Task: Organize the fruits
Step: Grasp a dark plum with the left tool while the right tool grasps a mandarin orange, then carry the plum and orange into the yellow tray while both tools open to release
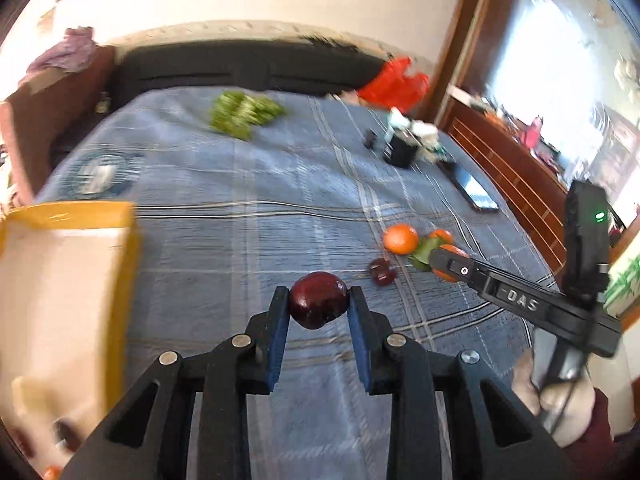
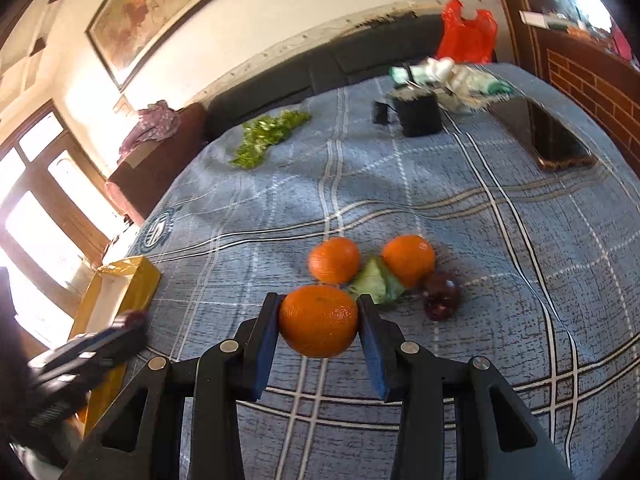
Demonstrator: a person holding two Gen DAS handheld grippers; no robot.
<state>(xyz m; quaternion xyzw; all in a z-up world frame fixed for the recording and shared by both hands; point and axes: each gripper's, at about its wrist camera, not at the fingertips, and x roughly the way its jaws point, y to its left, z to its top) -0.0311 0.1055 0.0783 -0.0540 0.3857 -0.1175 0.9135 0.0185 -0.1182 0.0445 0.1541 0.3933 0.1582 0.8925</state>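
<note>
My left gripper [image 1: 319, 300] is shut on a dark red plum [image 1: 319, 299], held above the blue checked bedsheet [image 1: 248, 240]. A yellow box [image 1: 64, 292] with a white inside lies to its left. My right gripper [image 2: 319, 316] is shut on an orange [image 2: 319, 320]. Just beyond it lie two more oranges [image 2: 334, 259] [image 2: 409, 259], a green leaf [image 2: 376, 282] and a dark plum [image 2: 441, 295]. In the left wrist view the right gripper [image 1: 448, 266] reaches into that fruit cluster, with one orange [image 1: 400, 239] and the plum [image 1: 381, 271] beside it. The left gripper [image 2: 128, 322] shows near the yellow box [image 2: 120, 300].
A bunch of green vegetables [image 1: 244, 114] lies far back on the bed. A black box [image 2: 420, 118], white wrappings [image 2: 452, 74], a phone [image 2: 558, 140] and a red plastic bag [image 2: 466, 34] occupy the far right. A wooden bed frame [image 1: 504, 168] borders the right side.
</note>
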